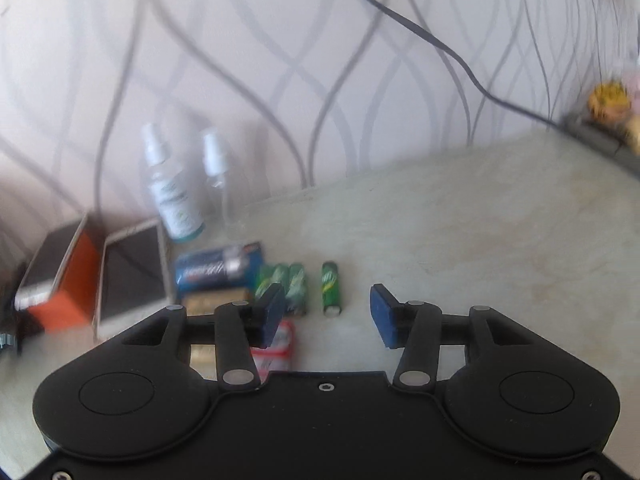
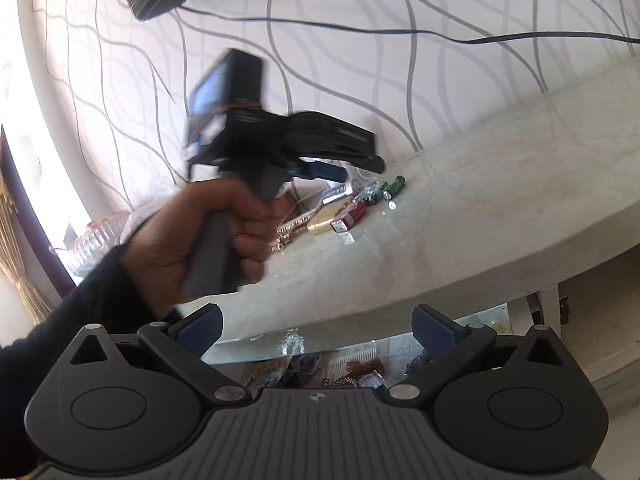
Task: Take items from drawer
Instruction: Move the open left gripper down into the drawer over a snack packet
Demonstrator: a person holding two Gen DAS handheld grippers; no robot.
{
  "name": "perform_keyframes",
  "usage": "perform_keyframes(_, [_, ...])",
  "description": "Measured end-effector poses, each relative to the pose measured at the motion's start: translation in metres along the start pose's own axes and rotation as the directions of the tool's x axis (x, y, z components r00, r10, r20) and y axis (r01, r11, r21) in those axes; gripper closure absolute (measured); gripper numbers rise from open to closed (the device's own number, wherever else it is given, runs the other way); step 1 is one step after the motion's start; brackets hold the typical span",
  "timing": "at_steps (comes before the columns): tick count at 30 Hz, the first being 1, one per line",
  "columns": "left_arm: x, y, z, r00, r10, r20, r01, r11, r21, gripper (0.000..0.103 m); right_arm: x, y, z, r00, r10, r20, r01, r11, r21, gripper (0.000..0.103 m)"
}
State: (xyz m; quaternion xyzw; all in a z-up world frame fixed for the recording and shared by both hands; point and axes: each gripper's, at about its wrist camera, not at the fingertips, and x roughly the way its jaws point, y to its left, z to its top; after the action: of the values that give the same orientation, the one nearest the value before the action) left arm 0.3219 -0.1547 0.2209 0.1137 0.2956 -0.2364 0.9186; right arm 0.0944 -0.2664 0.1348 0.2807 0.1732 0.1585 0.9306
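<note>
My left gripper (image 1: 328, 316) is open and empty, hovering just above the marble countertop (image 1: 460, 240). A single green battery (image 1: 331, 288) lies between and just beyond its fingertips. A pack of green batteries (image 1: 282, 286), a blue battery pack (image 1: 218, 270) and a red-white pack (image 1: 276, 350) lie to its left. My right gripper (image 2: 316, 328) is open and empty, below the counter edge, above the open drawer (image 2: 340, 364) with mixed small items. The left gripper also shows in the right wrist view (image 2: 340, 164), held by a hand over the pile.
Two spray bottles (image 1: 170, 188) stand by the wall. An orange box (image 1: 64, 276) and a phone-like slab (image 1: 134, 272) lie at the left. A dark tray with yellow things (image 1: 604, 120) sits far right. A black cable (image 1: 440, 44) hangs along the wallpaper.
</note>
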Motion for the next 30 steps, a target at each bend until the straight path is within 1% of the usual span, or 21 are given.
perform_keyframes(3, [-0.015,0.026,-0.014,1.000,-0.024,0.011,0.025,0.996,-0.085,0.055,0.002,0.002,-0.001,1.000,-0.004,-0.014,0.004,1.000,-0.019,0.000])
perform_keyframes(6, [-0.033,0.055,-0.031,0.998,-0.068,0.018,0.070,0.980,-0.186,0.055,0.004,0.005,-0.003,1.000,-0.008,-0.028,0.007,0.999,-0.038,0.000])
perform_keyframes(8, [-0.050,0.072,-0.046,0.994,-0.098,0.038,0.104,0.968,-0.227,0.054,0.006,0.007,-0.004,0.999,-0.011,-0.042,0.009,0.998,-0.057,0.000])
perform_keyframes(10, [-0.070,0.087,-0.061,0.988,-0.137,0.074,0.152,0.957,-0.249,0.050,0.008,0.012,-0.006,0.998,-0.014,-0.067,0.008,0.996,-0.092,0.000])
perform_keyframes(12, [-0.090,0.097,-0.076,0.976,-0.190,0.109,0.213,0.943,-0.255,0.038,0.012,0.019,-0.010,0.995,-0.020,-0.097,0.006,0.990,-0.139,0.000])
perform_keyframes(14, [-0.105,0.106,-0.088,0.958,-0.256,0.127,0.280,0.928,-0.245,0.034,0.016,0.028,-0.014,0.991,-0.030,-0.133,0.004,0.980,-0.197,0.000])
perform_keyframes(15, [-0.113,0.109,-0.094,0.949,-0.286,0.130,0.310,0.921,-0.234,0.030,0.018,0.034,-0.017,0.988,-0.039,-0.152,0.003,0.974,-0.228,0.000])
perform_keyframes(16, [-0.121,0.112,-0.101,0.943,-0.306,0.128,0.328,0.918,-0.221,0.027,0.021,0.039,-0.019,0.984,-0.053,-0.168,0.008,0.966,-0.260,0.000])
perform_keyframes(18, [-0.139,0.119,-0.121,0.932,-0.335,0.139,0.358,0.910,-0.211,0.016,0.026,0.047,-0.024,0.977,-0.079,-0.196,0.014,0.949,-0.315,0.000])
perform_keyframes(19, [-0.148,0.123,-0.132,0.926,-0.349,0.146,0.373,0.904,-0.208,0.014,0.029,0.051,-0.025,0.974,-0.089,-0.209,0.014,0.941,-0.337,0.000])
perform_keyframes(20, [-0.156,0.127,-0.144,0.919,-0.363,0.151,0.389,0.897,-0.209,0.007,0.032,0.053,-0.027,0.970,-0.100,-0.222,0.016,0.936,-0.352,0.000])
perform_keyframes(21, [-0.160,0.132,-0.157,0.913,-0.379,0.150,0.404,0.889,-0.216,0.003,0.035,0.055,-0.029,0.964,-0.116,-0.238,0.021,0.931,-0.365,0.000])
perform_keyframes(23, [-0.166,0.141,-0.182,0.903,-0.408,0.132,0.429,0.873,-0.232,0.003,0.042,0.059,-0.032,0.951,-0.148,-0.270,0.032,0.920,-0.391,0.000])
perform_keyframes(25, [-0.169,0.147,-0.202,0.902,-0.417,0.114,0.432,0.868,-0.243,0.003,0.048,0.063,-0.034,0.939,-0.175,-0.297,0.038,0.909,-0.415,0.000])
perform_keyframes(27, [-0.171,0.150,-0.215,0.905,-0.414,0.098,0.425,0.876,-0.229,0.003,0.055,0.067,-0.038,0.927,-0.205,-0.315,0.047,0.895,-0.443,0.000])
perform_keyframes(30, [-0.175,0.150,-0.229,0.912,-0.400,0.094,0.411,0.890,-0.198,0.002,0.060,0.073,-0.046,0.906,-0.237,-0.350,0.038,0.870,-0.491,0.000])
